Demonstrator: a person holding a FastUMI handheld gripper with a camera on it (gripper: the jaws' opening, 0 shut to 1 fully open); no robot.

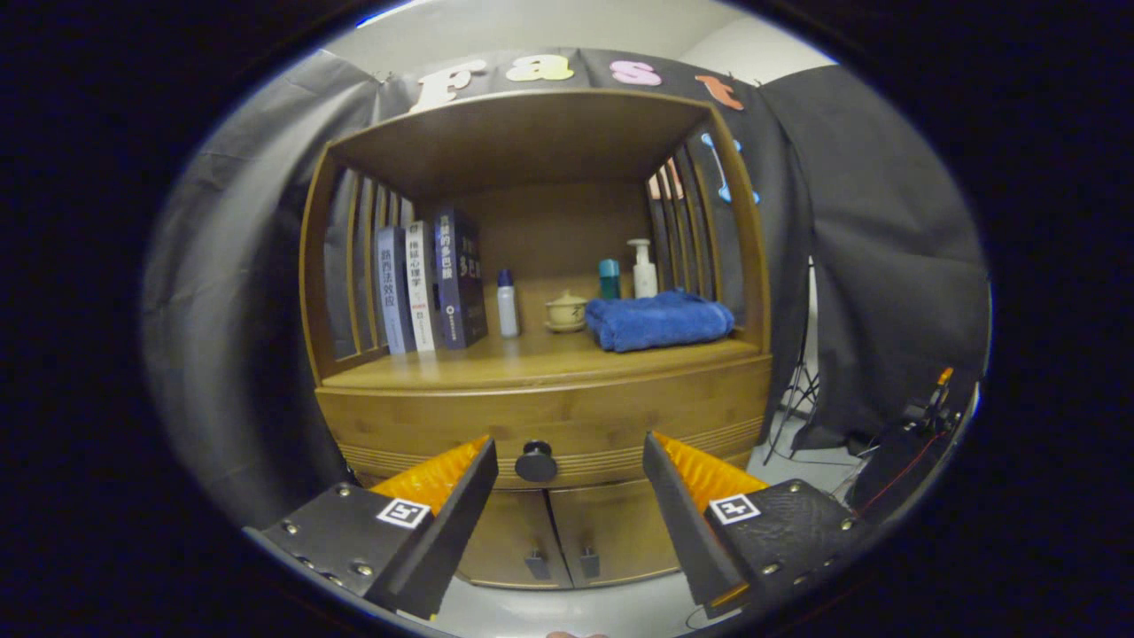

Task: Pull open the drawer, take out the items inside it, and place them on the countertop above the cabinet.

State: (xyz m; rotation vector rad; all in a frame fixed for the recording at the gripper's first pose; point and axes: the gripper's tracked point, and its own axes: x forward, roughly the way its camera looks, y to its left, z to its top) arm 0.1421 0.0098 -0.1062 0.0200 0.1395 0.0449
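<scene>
Between the wide-spread tongs (567,452) — one drawer knob (536,461) — above, three books (431,288).

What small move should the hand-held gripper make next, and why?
Probably ease the hand-held gripper straight forward until its open fingers flank the knob. The drawer looks closed, and the knob sits between the fingertips, seemingly just beyond them, not yet gripped.

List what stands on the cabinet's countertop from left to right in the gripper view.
Three upright books → white bottle with blue cap → small lidded ceramic cup → folded blue towel. The open hand-held gripper brackets the round black drawer knob.
</scene>
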